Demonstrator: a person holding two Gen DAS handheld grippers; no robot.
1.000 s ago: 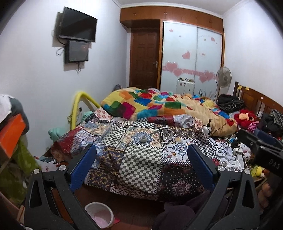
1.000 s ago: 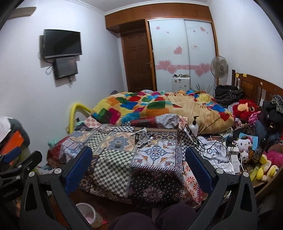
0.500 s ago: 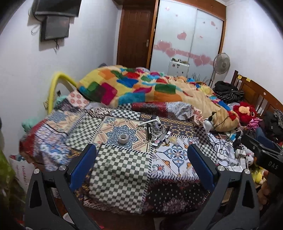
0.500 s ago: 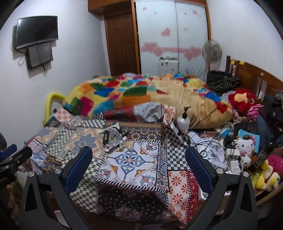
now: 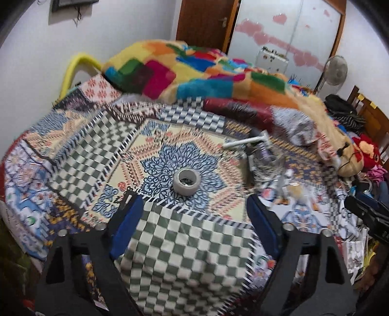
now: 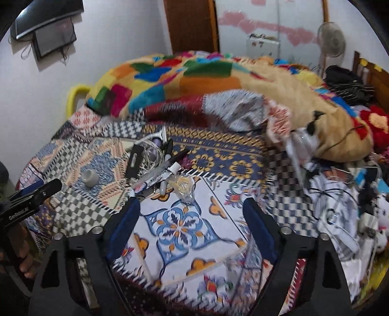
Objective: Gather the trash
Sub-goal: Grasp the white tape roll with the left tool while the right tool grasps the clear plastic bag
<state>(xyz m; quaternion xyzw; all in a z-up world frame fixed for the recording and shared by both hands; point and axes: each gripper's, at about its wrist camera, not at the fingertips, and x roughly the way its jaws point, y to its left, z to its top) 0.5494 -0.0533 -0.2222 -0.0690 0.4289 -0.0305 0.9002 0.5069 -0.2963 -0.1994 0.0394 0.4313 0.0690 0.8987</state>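
Motion-blurred clutter pile (image 5: 265,155) unreadable, wall screen (image 5: 73,2) cropped at top, bedside heap (image 6: 345,218) smeared

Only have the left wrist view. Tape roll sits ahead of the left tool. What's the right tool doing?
Observer: The right tool is open. Its jaws have just been closing a little with nothing between them, above a white flower patch of the bedspread.
Operator: Any trash near it?
Observer: A crumpled clear wrapper lies just beyond its tips, beside some markers.
Operator: Further right?
Observer: Black cables are tangled over white cloth, and a white soft toy is at the edge.
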